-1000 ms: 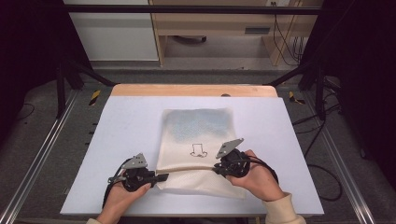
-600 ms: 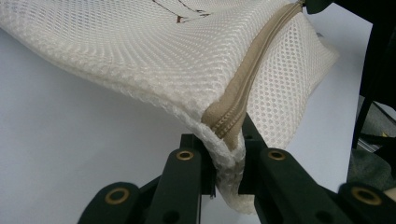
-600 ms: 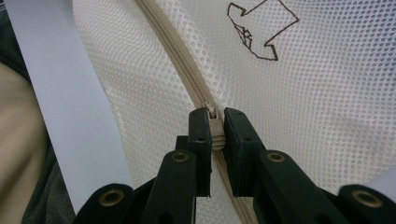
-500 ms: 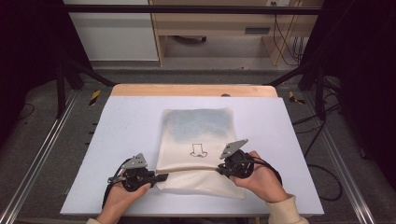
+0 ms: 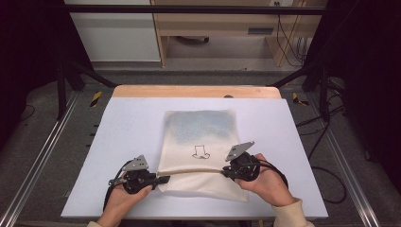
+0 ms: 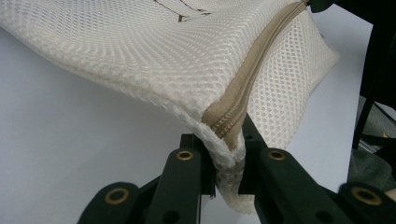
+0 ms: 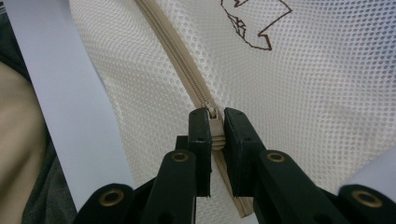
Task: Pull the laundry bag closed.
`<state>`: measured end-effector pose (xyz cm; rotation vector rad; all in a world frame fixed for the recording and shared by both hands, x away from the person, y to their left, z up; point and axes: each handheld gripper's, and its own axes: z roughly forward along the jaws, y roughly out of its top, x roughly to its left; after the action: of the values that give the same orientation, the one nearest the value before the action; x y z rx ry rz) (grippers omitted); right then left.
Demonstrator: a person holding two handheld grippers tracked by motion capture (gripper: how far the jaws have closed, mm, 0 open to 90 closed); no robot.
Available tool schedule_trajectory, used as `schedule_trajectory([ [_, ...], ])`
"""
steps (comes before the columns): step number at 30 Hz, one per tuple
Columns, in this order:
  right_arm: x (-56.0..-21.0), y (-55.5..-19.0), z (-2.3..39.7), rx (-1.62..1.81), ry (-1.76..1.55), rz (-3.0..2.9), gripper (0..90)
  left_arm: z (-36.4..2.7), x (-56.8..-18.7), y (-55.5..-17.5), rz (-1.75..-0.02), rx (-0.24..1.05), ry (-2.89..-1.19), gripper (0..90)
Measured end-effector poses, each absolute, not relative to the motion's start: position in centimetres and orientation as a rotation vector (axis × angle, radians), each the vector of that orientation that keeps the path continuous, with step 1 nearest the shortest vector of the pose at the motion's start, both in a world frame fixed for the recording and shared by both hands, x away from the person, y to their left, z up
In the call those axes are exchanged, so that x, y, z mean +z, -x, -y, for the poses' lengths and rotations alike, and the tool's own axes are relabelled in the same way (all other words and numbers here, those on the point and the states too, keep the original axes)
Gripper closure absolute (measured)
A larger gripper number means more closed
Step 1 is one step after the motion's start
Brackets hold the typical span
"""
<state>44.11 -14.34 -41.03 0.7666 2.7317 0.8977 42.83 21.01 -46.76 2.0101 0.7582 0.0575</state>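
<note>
- The mesh bag (image 5: pixel 201 146) lies flat at the centre of the tabletop (image 5: pixel 127 123), its near edge lifted between the hands.
- The left gripper (image 5: pixel 158 179) is clamped on the bag's corner at the zipper (image 6: pixel 243 88) end. The right gripper (image 5: pixel 228 170) is clamped on the zipper pull (image 7: pixel 213 122).
- To do this step well, I judge: anchor the left corner, keep the tape taut, and draw the pull straight along it.
- The zipper runs left to right across the lower frame of the high view; the bag's long axis points up-frame, away from the person.
</note>
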Motion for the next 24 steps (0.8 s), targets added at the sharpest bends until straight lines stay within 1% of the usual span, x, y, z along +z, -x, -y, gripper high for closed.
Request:
schedule_trajectory([
  [24,-41.1,-43.7,15.9,0.899,-0.798,-2.712,81.8,-21.1,-46.7,-42.9,-0.762,0.062,-2.006,82.3],
])
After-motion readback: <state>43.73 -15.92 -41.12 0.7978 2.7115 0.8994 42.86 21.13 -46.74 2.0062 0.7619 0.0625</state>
